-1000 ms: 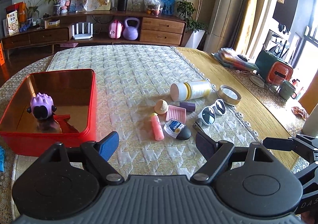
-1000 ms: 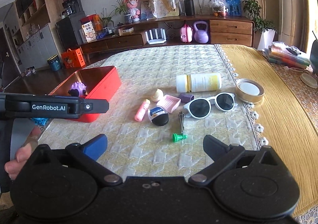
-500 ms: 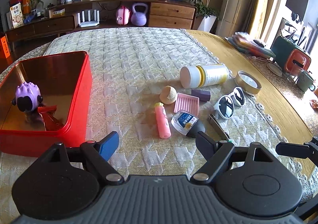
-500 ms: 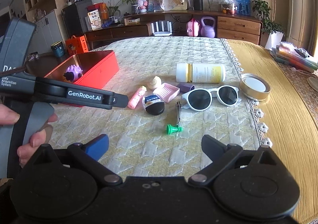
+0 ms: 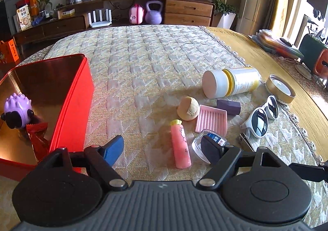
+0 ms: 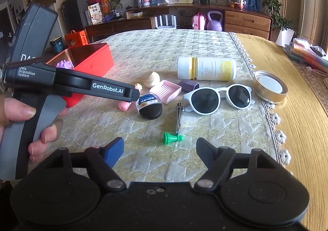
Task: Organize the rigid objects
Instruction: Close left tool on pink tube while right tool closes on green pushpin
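Note:
A red tin box (image 5: 78, 95) at the left holds a purple spiky toy (image 5: 17, 111) and a red wrapper. Loose on the quilted cloth lie a pink tube (image 5: 181, 146), a clear case with a black lid (image 6: 149, 106), a pink soap dish (image 5: 211, 119), a beige ball (image 5: 188, 105), a purple block (image 5: 228, 106), a white and yellow bottle (image 5: 231, 84), white sunglasses (image 6: 218, 98), nail clippers (image 6: 178, 117) and a green pawn (image 6: 173, 138). My left gripper (image 5: 162, 149) is open, just short of the pink tube. My right gripper (image 6: 160, 150) is open and empty, near the pawn.
A gold-rimmed lid (image 6: 269, 87) lies at the cloth's lace edge on the right. Stacked items (image 5: 274, 43) sit on the yellow table runner at the far right. A wooden sideboard (image 5: 143, 15) stands behind the table. The left gripper's body (image 6: 71, 85) crosses the right wrist view.
My left gripper has moved forward and down toward the pink tube and the case. My right gripper has come closer to the green pawn. Both stay open.

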`<state>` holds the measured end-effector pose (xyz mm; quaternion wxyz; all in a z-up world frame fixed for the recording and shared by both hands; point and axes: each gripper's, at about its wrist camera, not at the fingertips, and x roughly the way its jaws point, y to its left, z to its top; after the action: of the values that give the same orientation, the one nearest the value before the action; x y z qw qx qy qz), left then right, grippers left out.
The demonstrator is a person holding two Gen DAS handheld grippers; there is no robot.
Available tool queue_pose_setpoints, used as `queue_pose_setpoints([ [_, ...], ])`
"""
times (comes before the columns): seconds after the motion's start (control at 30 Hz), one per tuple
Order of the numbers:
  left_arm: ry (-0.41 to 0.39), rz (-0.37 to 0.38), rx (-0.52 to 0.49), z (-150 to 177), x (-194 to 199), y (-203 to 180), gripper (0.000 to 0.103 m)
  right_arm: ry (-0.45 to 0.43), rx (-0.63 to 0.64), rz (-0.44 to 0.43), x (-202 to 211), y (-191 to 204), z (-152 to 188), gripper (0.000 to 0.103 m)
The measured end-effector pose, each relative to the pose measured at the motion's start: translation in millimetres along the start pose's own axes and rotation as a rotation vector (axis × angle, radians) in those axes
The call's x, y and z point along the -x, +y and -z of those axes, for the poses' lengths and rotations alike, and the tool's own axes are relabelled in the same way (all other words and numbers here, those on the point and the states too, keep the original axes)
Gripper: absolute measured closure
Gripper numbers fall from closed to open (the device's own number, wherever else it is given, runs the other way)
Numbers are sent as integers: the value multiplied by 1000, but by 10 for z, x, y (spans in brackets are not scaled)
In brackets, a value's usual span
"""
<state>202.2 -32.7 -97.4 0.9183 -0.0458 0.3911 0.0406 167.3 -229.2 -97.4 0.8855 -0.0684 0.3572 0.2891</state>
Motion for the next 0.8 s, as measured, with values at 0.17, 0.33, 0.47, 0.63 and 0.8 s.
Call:
queue_pose_setpoints([
  [0.17, -10, 7, 12, -17, -60, 22, 30, 8, 3, 3, -92, -4, -30, 36],
  [0.33, 12, 27, 20, -30, -143, 58, 44, 20, -2, 6, -181, -7, -52, 45],
  [0.47, -4, 25, -13, -9, -155, 14, 45, 26, -7, 19, -227, -9, -53, 52],
  [0.63, -22, 33, -63, 42, -133, -66, 58, 20, -7, 33, -259, -9, -64, 57],
  [0.8, -36, 49, -102, 67, -112, -141, 73, 19, 6, 56, -260, 24, -58, 63],
])
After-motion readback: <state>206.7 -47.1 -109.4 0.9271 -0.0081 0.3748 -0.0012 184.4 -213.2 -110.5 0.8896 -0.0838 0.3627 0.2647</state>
